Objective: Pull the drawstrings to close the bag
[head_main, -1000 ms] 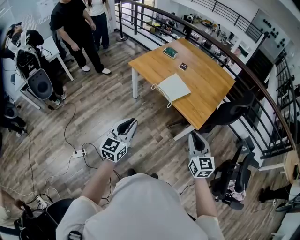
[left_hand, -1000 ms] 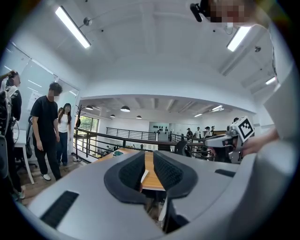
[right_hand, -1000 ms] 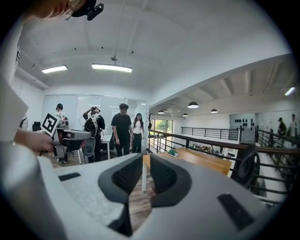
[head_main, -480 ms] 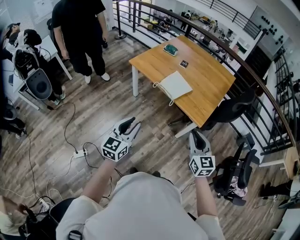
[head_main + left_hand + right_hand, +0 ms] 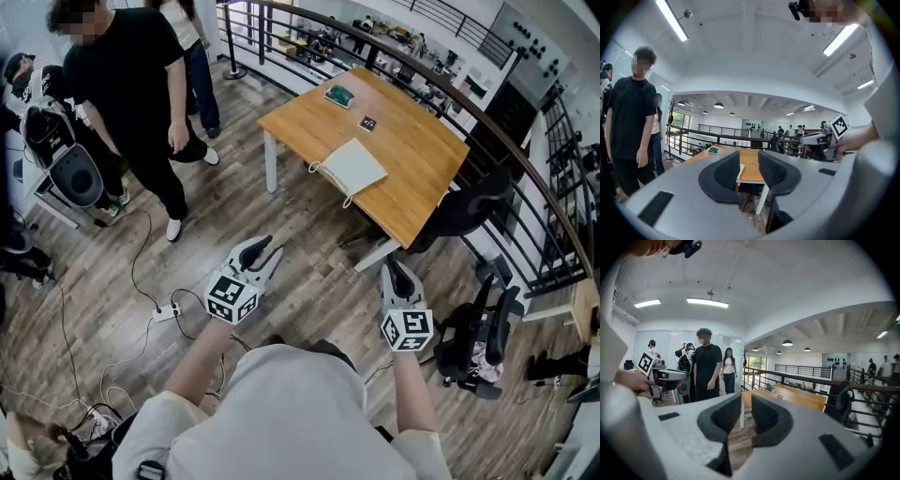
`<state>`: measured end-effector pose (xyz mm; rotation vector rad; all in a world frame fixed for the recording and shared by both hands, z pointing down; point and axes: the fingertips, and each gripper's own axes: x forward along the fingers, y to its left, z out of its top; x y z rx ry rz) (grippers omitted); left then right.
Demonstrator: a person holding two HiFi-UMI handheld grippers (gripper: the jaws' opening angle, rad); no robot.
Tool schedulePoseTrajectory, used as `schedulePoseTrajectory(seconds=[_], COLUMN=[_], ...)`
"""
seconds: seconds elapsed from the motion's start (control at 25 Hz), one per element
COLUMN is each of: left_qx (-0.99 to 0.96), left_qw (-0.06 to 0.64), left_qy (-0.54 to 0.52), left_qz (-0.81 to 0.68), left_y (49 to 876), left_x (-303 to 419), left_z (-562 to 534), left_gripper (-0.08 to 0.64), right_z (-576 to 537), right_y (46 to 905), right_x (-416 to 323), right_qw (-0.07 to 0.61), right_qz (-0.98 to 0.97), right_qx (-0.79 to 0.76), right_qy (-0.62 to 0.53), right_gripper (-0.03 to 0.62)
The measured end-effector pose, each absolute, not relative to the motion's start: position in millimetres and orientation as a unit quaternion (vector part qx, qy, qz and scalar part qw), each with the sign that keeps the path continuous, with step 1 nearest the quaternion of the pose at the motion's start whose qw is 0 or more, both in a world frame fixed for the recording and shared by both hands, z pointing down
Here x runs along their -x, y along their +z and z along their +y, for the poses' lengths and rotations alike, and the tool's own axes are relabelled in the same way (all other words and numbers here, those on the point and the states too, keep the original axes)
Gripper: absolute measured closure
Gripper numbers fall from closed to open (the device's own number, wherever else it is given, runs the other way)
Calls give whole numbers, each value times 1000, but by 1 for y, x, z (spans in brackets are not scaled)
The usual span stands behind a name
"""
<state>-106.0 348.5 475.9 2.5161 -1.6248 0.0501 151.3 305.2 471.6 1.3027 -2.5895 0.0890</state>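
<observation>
Bag point(image 5: 352, 167) lies on the wooden table point(image 5: 417, 155), near the table's front edge and well apart from both grippers. Brown wood floor lies between them. A dark chair point(image 5: 461, 212) is pushed in at the table's side, to the right of the bag. Another dark chair point(image 5: 484, 336) stands near the right gripper point(image 5: 390, 265). A green thing point(image 5: 339, 96) and a small black square point(image 5: 367, 123) sit farther back on the table. A black rail point(image 5: 469, 98) curves behind it. A person in black clothes point(image 5: 131, 98) stands on the floor to the left. White wires point(image 5: 136, 272) and a plug box point(image 5: 166, 311) lie on the floor by the left gripper point(image 5: 271, 247).

The bag is pale, flat and square. Its white strings point(image 5: 320, 170) stick out past its edges in loose loops.

The left gripper's jaws are opening, with nothing between them. The right gripper's jaws stand a little apart, and nothing is between them either.
</observation>
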Motion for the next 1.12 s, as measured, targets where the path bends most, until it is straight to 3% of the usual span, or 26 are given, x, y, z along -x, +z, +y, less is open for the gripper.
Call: schedulePoseTrajectory(seconds=[0.6, 1.12], left_qx=[-839, -833], left_qw=[85, 93], left_qy=[22, 30], left_qz=[-536, -545], left_y=[488, 496], left_x=[117, 121], left_z=[339, 263], left_gripper=[446, 446], right_z=[300, 219], right_y=[486, 504], right_x=[-141, -132], right_qw=[131, 144], right_qz=[-881, -885], right_qx=[-452, -439], right_qy=[47, 58], right_gripper=[540, 540])
